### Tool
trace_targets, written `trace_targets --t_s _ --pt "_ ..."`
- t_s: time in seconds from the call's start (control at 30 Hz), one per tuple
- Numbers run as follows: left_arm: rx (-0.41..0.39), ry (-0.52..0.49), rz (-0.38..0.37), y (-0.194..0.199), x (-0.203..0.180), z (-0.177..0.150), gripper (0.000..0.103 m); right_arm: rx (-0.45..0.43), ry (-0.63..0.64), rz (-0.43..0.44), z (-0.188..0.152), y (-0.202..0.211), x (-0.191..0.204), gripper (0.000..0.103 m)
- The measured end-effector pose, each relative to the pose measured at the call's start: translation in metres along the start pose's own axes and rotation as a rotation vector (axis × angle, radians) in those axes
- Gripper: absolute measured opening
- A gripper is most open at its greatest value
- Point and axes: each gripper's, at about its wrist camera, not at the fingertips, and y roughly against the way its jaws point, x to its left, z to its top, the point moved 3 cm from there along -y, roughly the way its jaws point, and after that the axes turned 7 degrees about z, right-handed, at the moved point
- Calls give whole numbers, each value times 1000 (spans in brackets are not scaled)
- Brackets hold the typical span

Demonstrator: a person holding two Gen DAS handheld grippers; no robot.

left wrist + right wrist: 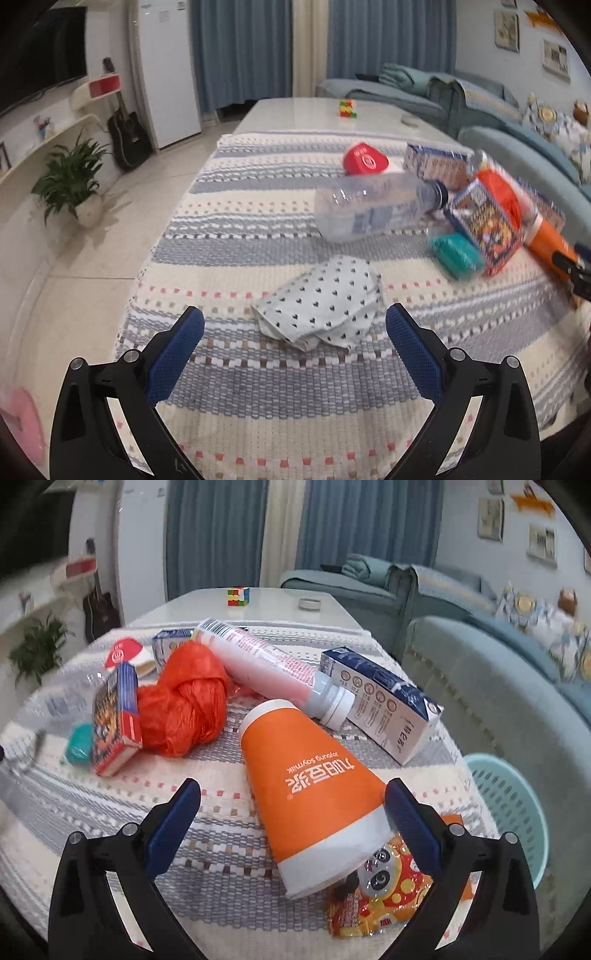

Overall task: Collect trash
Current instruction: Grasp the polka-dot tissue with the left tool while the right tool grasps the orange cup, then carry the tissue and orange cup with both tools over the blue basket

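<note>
Plainly little is collected yet: the left tongs (295,332) gape wide and empty just short of a crumpled heart-print wrapper (321,302), and the right tongs (293,805) stand equally wide around an overturned orange soymilk cup (314,779), not gripping it. Beyond them a clear bottle (373,206), red plastic bag (184,705), pink bottle (266,664) and milk carton (384,701) still litter the cloth-covered desk (221,849). Only part of the teal basket (513,808) shows past the desk's edge, its contents hidden.

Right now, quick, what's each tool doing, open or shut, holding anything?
Left tool: open, empty, above the crumpled paper.
Right tool: open, straddling the orange cup, not gripping it.
</note>
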Motion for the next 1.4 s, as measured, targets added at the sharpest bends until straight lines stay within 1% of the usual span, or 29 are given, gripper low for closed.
trace_targets --t_s 0.13,0.2,0.37,0.53,0.6,0.7,0.73,0.87,0.97,1.0,1.03,1.07,1.1,1.13,1.17,1.23,1.3,1.33,1.4 --pt "46 -29 -6 -12 -6 -1 96 3 -22 24 7 -1 1 95" --pt "73 -58 -5 -22 -11 -1 96 30 -24 48 12 -5 -1 95" --pt "123 -71 8 -35 -18 -7 96 83 25 75 17 -13 -4 95" --pt "142 -52 6 -44 -20 -1 96 121 16 49 12 -30 -12 95" --pt "152 -44 4 -47 -22 1 96 153 3 41 11 -39 -14 95" --pt "147 -47 10 -50 -25 4 97 183 -12 52 13 -50 -17 96" --pt "147 -43 2 -52 -24 6 97 208 -19 44 12 -55 -19 96" --pt "152 -27 -27 -58 -24 10 96 194 -44 48 16 -56 -21 97" --pt "143 -29 -34 -59 -25 12 92 179 -70 61 17 -55 -23 95" --pt "139 -30 -39 -58 -26 12 90 171 -73 70 17 -54 -24 92" --pt "132 -36 -40 -56 -26 12 83 160 -74 80 17 -52 -25 89" --pt "124 -41 -45 -54 -28 12 70 151 -73 89 17 -50 -24 85" --pt "117 -46 -62 -51 -30 12 60 145 -70 101 17 -49 -23 81" --pt "103 -51 -86 -46 -32 14 25 135 -65 119 18 -47 -19 77" --pt "96 -51 -110 -42 -33 14 2 114 -48 132 19 -42 -14 67" --pt "66 -31 -111 -35 -34 15 1 95 -29 139 23 -35 -5 63" --pt "32 -37 -110 -29 -37 17 1 67 -11 172 27 -28 5 59" --pt "17 -35 -109 -25 -37 18 1 57 -6 182 29 -25 8 58" --pt "12 -19 -118 -23 -35 21 1 42 -8 195 32 -19 11 58"
